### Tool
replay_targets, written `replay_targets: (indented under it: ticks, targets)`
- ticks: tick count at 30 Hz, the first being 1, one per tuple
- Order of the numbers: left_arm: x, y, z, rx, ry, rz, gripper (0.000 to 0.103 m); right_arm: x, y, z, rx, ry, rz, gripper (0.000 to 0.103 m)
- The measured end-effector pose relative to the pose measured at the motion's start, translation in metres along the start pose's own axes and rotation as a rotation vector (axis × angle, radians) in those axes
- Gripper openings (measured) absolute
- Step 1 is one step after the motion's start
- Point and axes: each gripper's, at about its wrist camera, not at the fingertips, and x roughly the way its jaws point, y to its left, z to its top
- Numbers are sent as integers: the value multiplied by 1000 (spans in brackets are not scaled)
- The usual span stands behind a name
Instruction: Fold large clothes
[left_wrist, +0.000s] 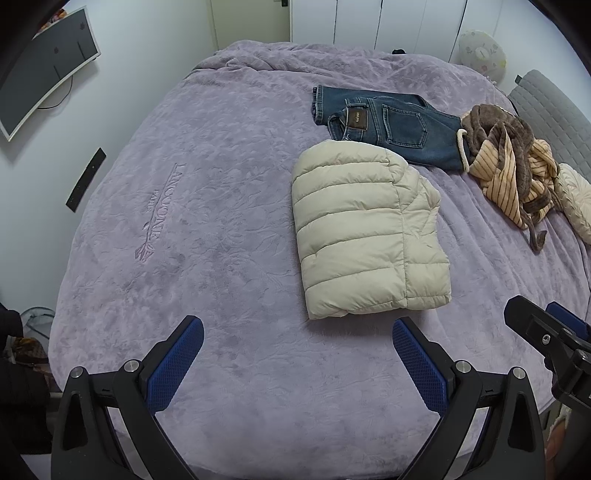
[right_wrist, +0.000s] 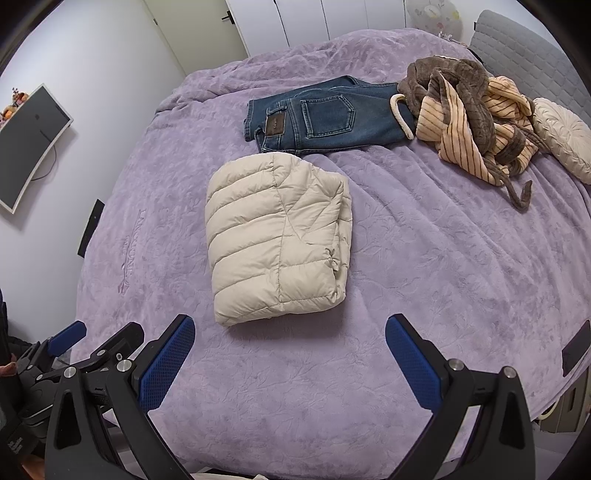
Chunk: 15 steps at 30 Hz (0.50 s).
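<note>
A cream puffer jacket (left_wrist: 365, 229) (right_wrist: 277, 240) lies folded into a neat block on the purple bedspread (left_wrist: 207, 229) (right_wrist: 424, 258). Behind it rest folded blue jeans (left_wrist: 391, 122) (right_wrist: 321, 118). A crumpled brown and striped robe (left_wrist: 513, 158) (right_wrist: 476, 114) is heaped to the right of the jeans. My left gripper (left_wrist: 297, 336) hovers open over the bed's near edge, just short of the jacket, holding nothing. My right gripper (right_wrist: 290, 332) is open too, also near the jacket's front edge, and it shows at the right edge of the left wrist view (left_wrist: 546, 332).
A round cream cushion (right_wrist: 565, 136) lies at the far right by a grey headboard (right_wrist: 528, 48). A monitor (left_wrist: 40, 70) hangs on the left wall. White wardrobe doors (left_wrist: 369, 22) stand behind the bed. Dark items sit on the floor at left (left_wrist: 18, 369).
</note>
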Motion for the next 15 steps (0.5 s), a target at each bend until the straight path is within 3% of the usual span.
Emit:
replay_targets:
  ticks: [15]
  targets:
    - [3,4,-2,-13,4,-2,102,1,-1,-1,-2,5,1,103]
